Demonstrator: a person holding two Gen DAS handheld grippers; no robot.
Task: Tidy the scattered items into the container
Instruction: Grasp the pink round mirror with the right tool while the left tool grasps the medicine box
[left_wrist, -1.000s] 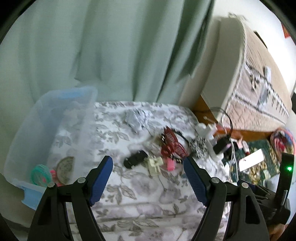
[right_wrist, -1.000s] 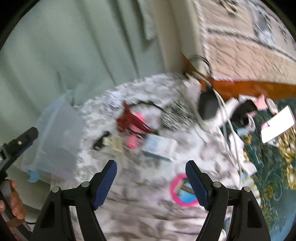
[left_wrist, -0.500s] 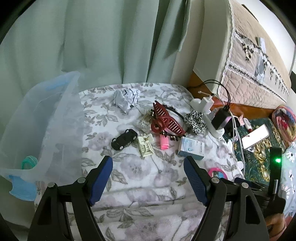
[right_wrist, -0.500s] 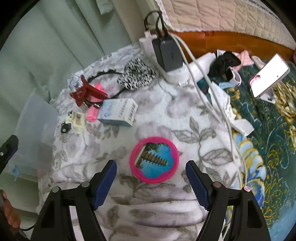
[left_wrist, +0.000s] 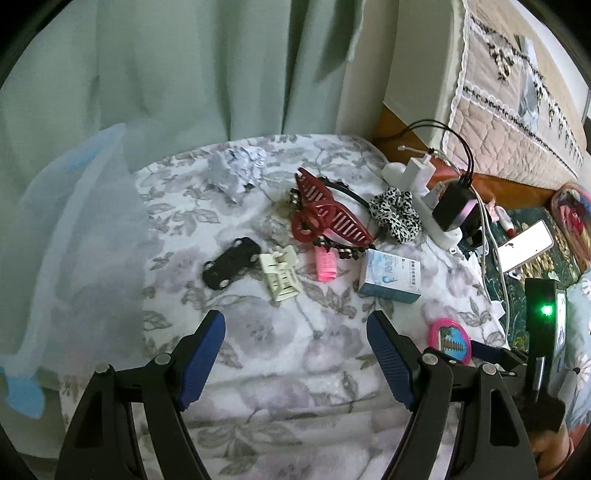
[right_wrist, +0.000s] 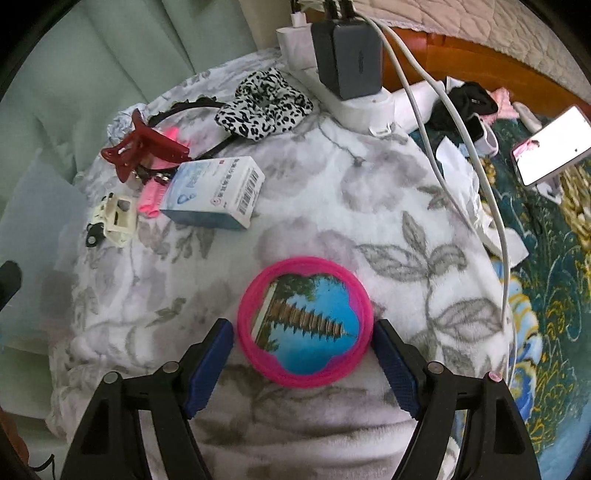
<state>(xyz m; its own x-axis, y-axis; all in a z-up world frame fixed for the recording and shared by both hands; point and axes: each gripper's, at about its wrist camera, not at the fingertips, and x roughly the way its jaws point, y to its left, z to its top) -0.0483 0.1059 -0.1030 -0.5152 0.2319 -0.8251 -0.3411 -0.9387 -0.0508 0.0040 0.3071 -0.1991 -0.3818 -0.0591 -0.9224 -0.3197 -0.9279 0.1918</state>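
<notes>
Right gripper (right_wrist: 303, 334) jaws apart, straddling pink round mirror (right_wrist: 304, 325) at lower centre. Left gripper (left_wrist: 295, 332) jaws apart, nothing between.

The translucent plastic container with blue handles (left_wrist: 74, 236) is cut off by the left edge in the left wrist view, and its inside cannot be made out through the cloudy wall. In the right wrist view only a pale, blurred slab of it (right_wrist: 33, 206) is seen. The small black toy car (right_wrist: 94, 236) is mostly hidden there behind the cream plastic hair clip (right_wrist: 118, 218). The thin black headband (left_wrist: 347, 192) is partly covered by the dark red claw hair clip (left_wrist: 325, 218). The print on the light blue cardboard box (left_wrist: 389, 277) is too small to be read. The round pink-rimmed pocket mirror (left_wrist: 448, 341) is partly hidden behind the left gripper's right finger.
</notes>
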